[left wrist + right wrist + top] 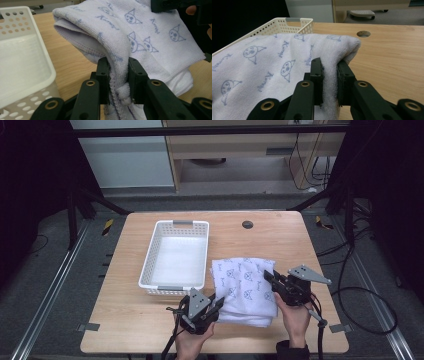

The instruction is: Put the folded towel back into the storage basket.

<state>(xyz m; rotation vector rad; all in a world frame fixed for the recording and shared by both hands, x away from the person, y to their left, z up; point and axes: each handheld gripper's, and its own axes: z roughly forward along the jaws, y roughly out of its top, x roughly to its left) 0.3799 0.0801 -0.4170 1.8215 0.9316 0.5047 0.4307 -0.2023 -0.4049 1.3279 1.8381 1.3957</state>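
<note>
Now your left gripper (119, 82) pinches bunched terry edge of folded white towel (245, 287), blue cat-face print. Right gripper (329, 82) clamps thick folded edge on opposite side. Towel sits on smooth wooden table (280, 237), just beside perforated white plastic basket (150, 265), rectangular.

My high camera sits above my side of the tabletop (150, 320), facing forward and down, far enough back to take in the whole top and the floor beyond. My left gripper (119, 75) camera rides low and very close, looking along its jaws at the towel (140, 37) with the basket (22, 65) at its left edge. My right gripper (329, 75) camera is just as close, facing across the towel toward the far basket and the tabletop's cable hole (363, 33). All three share the towel and basket; the left gripper view also catches my other gripper at top right.
</note>
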